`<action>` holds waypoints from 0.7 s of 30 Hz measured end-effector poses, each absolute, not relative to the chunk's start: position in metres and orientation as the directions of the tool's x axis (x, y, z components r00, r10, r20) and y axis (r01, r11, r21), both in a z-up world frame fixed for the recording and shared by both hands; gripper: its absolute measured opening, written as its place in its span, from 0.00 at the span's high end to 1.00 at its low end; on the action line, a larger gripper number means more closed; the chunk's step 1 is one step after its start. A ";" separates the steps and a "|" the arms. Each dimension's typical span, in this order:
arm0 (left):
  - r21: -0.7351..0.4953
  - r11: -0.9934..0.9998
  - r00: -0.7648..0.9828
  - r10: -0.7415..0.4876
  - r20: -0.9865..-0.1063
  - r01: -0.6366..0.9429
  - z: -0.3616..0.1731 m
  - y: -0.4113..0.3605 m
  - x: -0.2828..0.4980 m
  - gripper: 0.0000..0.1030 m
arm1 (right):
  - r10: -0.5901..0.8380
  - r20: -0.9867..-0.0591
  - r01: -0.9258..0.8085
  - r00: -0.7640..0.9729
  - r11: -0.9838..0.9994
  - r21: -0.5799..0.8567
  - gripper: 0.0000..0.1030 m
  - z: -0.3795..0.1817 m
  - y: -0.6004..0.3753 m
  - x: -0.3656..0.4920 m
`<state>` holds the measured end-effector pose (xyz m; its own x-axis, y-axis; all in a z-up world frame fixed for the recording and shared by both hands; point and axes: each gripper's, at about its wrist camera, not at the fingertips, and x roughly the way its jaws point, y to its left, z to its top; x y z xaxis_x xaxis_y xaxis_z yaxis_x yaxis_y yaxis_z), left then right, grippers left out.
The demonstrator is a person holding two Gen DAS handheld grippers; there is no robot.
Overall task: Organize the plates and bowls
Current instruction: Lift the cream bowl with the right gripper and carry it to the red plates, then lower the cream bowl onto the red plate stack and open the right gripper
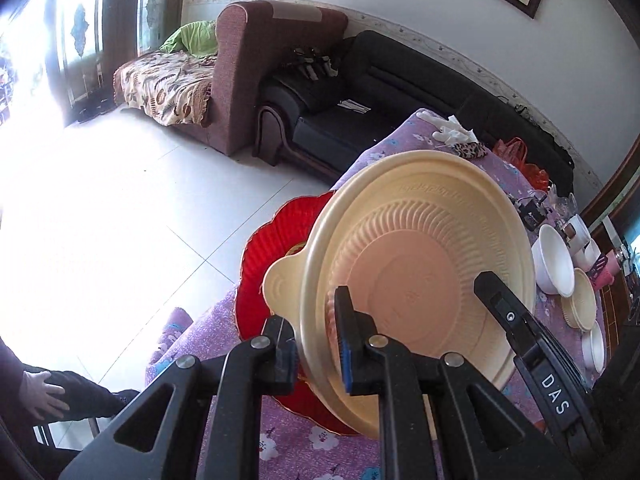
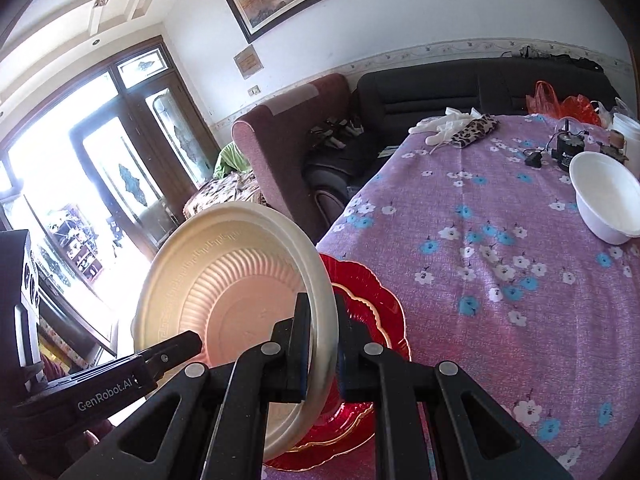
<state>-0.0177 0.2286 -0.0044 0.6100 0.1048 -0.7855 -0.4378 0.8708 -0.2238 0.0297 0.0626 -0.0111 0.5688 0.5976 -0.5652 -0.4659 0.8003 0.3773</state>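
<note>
A large cream plastic bowl (image 1: 424,264) with a ribbed inside and a tab handle is held tilted on edge above a red scalloped plate (image 1: 276,240) on the purple flowered tablecloth. My left gripper (image 1: 316,336) is shut on the bowl's near rim. My right gripper (image 2: 322,344) is shut on the opposite rim of the same bowl (image 2: 224,284); its finger shows in the left wrist view (image 1: 516,320). The red plate (image 2: 372,300) lies under the bowl near the table's left edge.
A white bowl (image 2: 608,200), a cream bowl (image 1: 580,300) and another white bowl (image 1: 596,348) stand at the table's right side. Gloves, a leopard pouch (image 2: 476,128) and small electronics (image 2: 568,148) lie at the far end. Sofas stand beyond; the floor drops off left.
</note>
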 end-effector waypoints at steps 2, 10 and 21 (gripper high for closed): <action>-0.218 0.870 0.595 0.102 -0.797 -0.442 -0.012 0.231 -0.014 0.85 | 0.591 -0.580 -0.459 0.561 0.805 0.376 0.89 -0.019 0.067 0.034; -0.155 0.880 0.538 0.127 -0.833 -0.449 -0.036 0.231 0.001 0.85 | 0.562 -0.631 -0.436 0.535 0.823 0.363 0.89 -0.047 0.075 0.049; -0.062 0.889 0.492 0.191 -0.850 -0.453 -0.049 0.222 0.013 0.80 | 0.530 -0.685 -0.412 0.501 0.841 0.350 0.88 -0.073 0.077 0.063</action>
